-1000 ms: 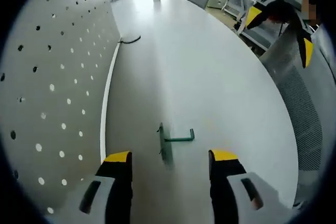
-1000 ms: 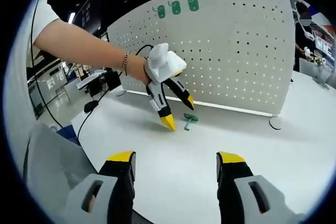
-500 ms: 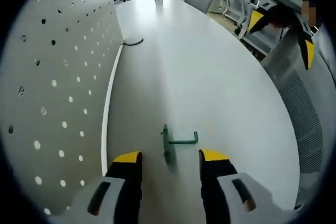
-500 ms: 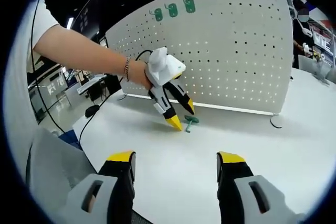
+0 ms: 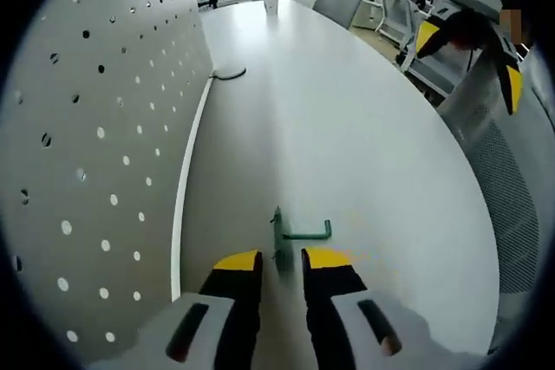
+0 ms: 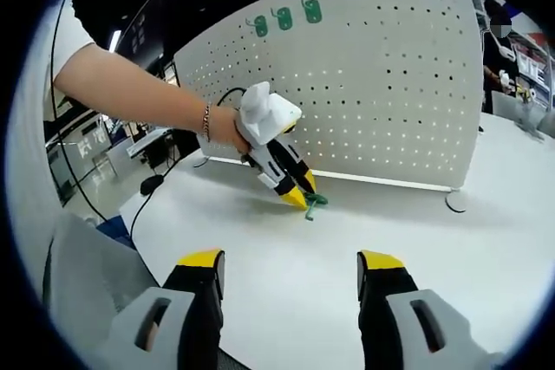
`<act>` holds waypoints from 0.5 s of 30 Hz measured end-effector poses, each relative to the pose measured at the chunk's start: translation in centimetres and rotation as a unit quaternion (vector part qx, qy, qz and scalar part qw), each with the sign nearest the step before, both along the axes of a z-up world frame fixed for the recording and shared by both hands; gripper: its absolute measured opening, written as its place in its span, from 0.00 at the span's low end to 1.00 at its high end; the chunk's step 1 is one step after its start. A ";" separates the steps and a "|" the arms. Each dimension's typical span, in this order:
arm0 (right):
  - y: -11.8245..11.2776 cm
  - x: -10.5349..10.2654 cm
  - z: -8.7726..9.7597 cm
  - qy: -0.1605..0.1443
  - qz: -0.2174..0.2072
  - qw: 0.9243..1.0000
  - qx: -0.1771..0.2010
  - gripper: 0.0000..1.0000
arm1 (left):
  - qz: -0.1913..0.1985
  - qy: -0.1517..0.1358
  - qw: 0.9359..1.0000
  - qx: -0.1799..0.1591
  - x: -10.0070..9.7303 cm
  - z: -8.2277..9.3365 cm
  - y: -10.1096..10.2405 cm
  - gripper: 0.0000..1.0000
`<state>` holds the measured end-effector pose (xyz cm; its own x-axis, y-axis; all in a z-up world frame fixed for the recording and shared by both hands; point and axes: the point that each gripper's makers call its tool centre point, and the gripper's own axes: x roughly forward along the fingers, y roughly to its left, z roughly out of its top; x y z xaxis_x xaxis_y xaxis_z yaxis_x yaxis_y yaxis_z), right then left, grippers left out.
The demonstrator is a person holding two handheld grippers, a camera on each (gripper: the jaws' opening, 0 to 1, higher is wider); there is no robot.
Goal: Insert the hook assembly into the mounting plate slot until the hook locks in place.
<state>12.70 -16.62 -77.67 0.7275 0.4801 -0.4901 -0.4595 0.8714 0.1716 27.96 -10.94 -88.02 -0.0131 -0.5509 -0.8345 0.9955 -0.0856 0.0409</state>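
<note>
Left gripper view: green hook assembly lies on the white desk, just beside the pegboard base, right in front of the left tool. Its flat back plate stands on edge, pointing straight into the narrow gap between the yellow tips; the hook arm's long axis runs sideways, away from the pegboard. Jaws nearly together around the plate; firm contact can't be told, so gripped or not is unclear.

Right gripper view: left tool angled down at the hook assembly on the desk, a bare hand carrying it. Right tool is spread wide, holding nothing, well apart from the hook. Left tool is clearly the nearer one. Three green hooks already hang near the pegboard top edge. Judgement: pickup step, insertion not yet begun; next the pinch must seat on the plate edge.
</note>
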 end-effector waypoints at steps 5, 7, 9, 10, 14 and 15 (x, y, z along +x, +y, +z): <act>-0.1 0.1 0.0 0.000 -0.003 1.000 0.003 0.59 | 0.011 -0.005 1.000 -0.001 0.1 0.0 -0.1 0.14; -0.2 0.1 0.1 -0.001 -0.005 1.000 0.003 0.59 | 0.016 -0.010 1.000 -0.002 0.2 0.0 -0.1 0.11; -0.3 0.1 0.1 0.000 -0.005 1.000 0.002 0.58 | 0.019 -0.035 0.999 0.003 0.7 -0.1 0.0 0.05; -0.3 0.1 0.1 0.000 -0.006 1.000 0.002 0.58 | 0.017 -0.027 0.999 -0.001 0.4 -0.1 -0.1 0.05; -0.3 0.0 0.1 0.001 -0.007 1.000 0.001 0.58 | 0.017 -0.039 0.999 -0.003 0.4 0.0 0.0 0.05; -0.3 0.1 0.1 0.000 -0.007 1.000 0.001 0.58 | 0.022 -0.037 0.999 -0.004 0.5 0.1 0.0 0.04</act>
